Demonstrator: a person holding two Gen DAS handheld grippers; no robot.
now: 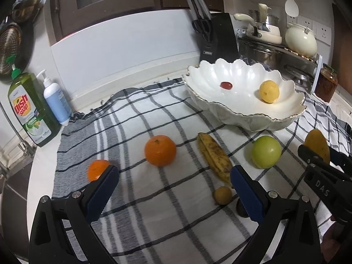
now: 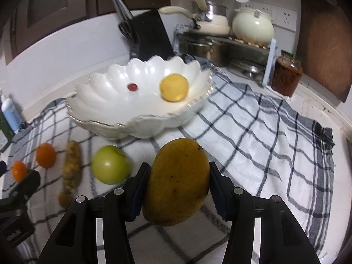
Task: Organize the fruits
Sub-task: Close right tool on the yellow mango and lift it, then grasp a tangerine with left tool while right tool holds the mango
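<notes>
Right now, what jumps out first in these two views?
The mango clamped in the right gripper fills the right wrist view, short of the scalloped white bowl. That bowl already holds a yellow fruit and a red grape. The left gripper hangs open over the checked cloth.

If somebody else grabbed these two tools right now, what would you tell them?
Right gripper: fingers shut on the mango, held in front of the bowl.
Left gripper: open, empty, over the cloth.
Done: lemon and grape in the bowl.
Left: mango, two oranges, banana, green apple, small brown fruit.
</notes>
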